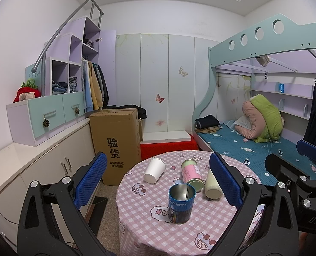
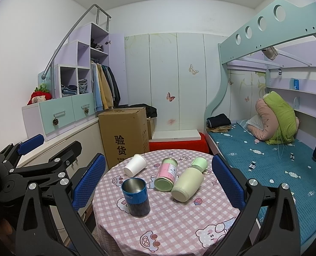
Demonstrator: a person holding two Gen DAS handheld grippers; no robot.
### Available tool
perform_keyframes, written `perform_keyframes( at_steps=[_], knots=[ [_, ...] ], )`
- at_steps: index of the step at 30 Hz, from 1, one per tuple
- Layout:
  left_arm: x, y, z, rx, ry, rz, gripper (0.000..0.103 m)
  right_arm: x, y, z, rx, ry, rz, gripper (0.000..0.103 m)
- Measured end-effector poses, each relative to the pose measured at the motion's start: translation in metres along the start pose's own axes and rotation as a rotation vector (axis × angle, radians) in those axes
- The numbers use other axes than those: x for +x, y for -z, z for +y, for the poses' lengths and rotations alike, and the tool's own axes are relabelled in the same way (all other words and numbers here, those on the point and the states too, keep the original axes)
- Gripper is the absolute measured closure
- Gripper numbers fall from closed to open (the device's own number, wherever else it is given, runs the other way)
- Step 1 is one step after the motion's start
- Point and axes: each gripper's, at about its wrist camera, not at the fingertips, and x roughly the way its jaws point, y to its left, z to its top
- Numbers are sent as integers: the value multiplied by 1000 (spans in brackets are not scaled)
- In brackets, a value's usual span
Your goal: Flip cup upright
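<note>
Bedroom scene: bunk bed [image 1: 254, 149] at right of frame, wardrobe wall behind, cardboard box [image 1: 115, 140] left of centre. Round counter [image 1: 158, 234] with pink checked cloth sits low centre in both views.

Four vessels on it. Blue tin cup [image 1: 182, 202] stands upright, mouth up, nearest the cameras. White paper cup [image 1: 154, 170] lies on its side at the counter's upper left, mouth toward the cameras. Pink-label can [image 1: 191, 175] lies on its side at centre, and cream-green bottle [image 2: 189, 180] lies on its side just right of it; can and bottle look close, maybe touching, hard to tell through the fisheye.

Left gripper [image 1: 158, 183] and right gripper [image 2: 158, 183] both hang short of the counter with fingers wide apart and nothing between them. Left gripper body also shows at the left edge of the right wrist view.

Stage is ambiguous: blue tin cup already stands as the task wants, while the paper cup lies down.

Risks:
- Paper cup is light and thin; a hard squeeze could crush it, a loose one could let it roll toward the far edge.
- Reaching past the upright tin could knock it over.
- Can and bottle are round and may roll if bumped.
- Loose cloth could drag and shift everything.
</note>
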Motion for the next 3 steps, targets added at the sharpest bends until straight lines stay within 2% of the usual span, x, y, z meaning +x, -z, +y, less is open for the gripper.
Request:
perform_keyframes(
  at_steps=[3],
  knots=[
    [0,1,0,0,-1,1,6,1,1,1,0,0,3,7]
  ],
)
